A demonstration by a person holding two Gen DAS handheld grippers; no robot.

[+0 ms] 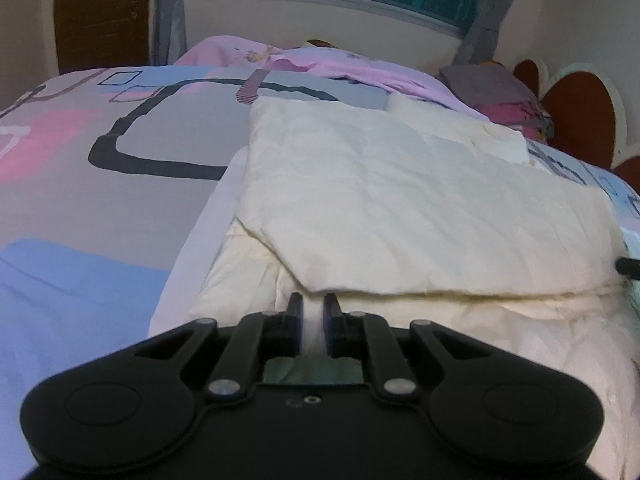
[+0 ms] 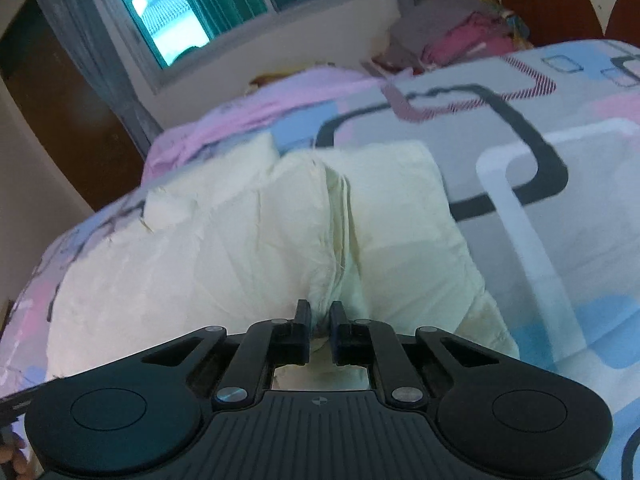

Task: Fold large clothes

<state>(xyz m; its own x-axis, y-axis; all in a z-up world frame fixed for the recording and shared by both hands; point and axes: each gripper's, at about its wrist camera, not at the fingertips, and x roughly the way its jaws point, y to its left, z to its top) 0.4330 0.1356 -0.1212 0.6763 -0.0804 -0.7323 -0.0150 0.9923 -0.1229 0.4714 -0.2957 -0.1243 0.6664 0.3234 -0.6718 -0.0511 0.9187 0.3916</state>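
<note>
On the bed: garment [image 1: 420, 208], cream and padded, lies across the patterned bedspread [image 1: 120, 160], already doubled over, with one thick layer lying on another.

Risk, slipping: both grips sit at the very edge of the cloth. I'd guess that if either hand pulls faster than the other, the thin bite could slide free and the lifted layer would flop back crooked.

Risk, bunching: in the right view a deep crease [image 2: 340, 216] runs up the middle from the fingers. Carrying the fold over with that ridge in it would likely trap a lump inside.

Risk, uneven layers: in the left view the top flap's near corner sits skewed over the layer below, so the edges may not line up unless the hands travel level.

Left gripper [image 1: 313, 308]: fingers nearly together, pinching a narrow strip of white cloth at the near edge of the garment.

Right gripper [image 2: 320, 316]: fingers drawn close, clamped on a puckered fold of the garment at its near end, with cloth bulging between them.

Beyond: pink quilt [image 1: 320, 60] and piled clothes [image 2: 460, 36] under the window [image 2: 208, 0].
</note>
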